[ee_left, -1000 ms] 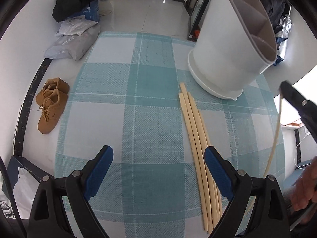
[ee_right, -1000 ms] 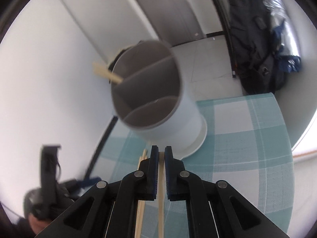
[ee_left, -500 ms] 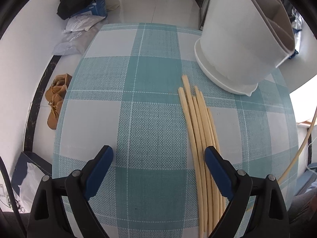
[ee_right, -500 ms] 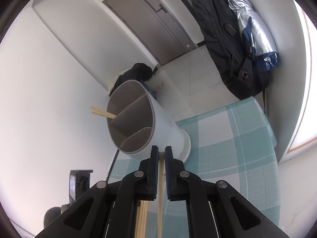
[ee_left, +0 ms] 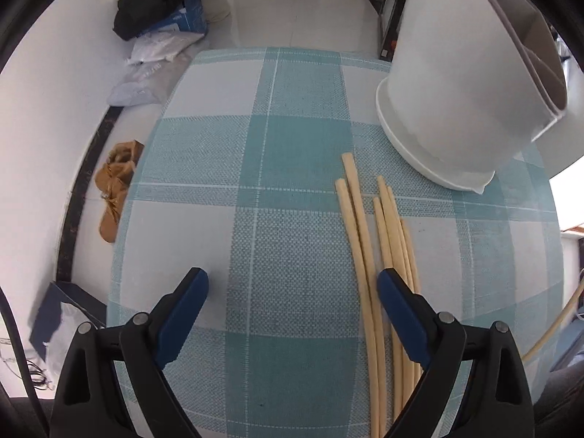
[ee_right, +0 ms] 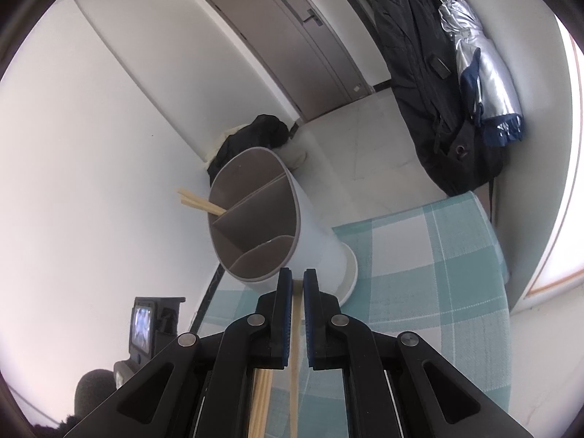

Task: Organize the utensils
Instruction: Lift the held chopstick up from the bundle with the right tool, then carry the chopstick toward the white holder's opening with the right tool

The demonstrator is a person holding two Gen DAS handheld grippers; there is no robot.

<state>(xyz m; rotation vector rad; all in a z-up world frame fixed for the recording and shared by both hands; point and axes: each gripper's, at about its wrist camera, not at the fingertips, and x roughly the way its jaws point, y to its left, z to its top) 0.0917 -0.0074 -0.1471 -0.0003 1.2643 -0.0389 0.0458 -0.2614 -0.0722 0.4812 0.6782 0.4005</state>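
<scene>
Several pale wooden chopsticks [ee_left: 365, 241] lie side by side on the teal checked tablecloth [ee_left: 292, 146]. My left gripper [ee_left: 292, 279] hovers open above the cloth, its right finger over the bundle and nothing between the jaws. A white divided utensil holder [ee_left: 449, 109] stands behind the bundle. In the right wrist view the holder [ee_right: 314, 252] has two chopsticks [ee_right: 199, 200] leaning in its far compartment. My right gripper [ee_right: 298, 277] is shut on one chopstick [ee_right: 295, 346], held short of the holder's rim. That held chopstick [ee_left: 558, 323] shows at the left view's right edge.
Brown shoes [ee_left: 115, 197] and a pile of bags [ee_left: 164, 11] lie on the floor past the table's left edge. A dark backpack [ee_right: 438, 84] and a silver umbrella [ee_right: 481, 84] hang by a grey door [ee_right: 292, 36]. The cloth [ee_right: 419, 273] runs right of the holder.
The right gripper, still shut on its chopstick, has drawn back and up, so the holder looks smaller and farther. The left gripper has tipped further down over the bundle, still open.
</scene>
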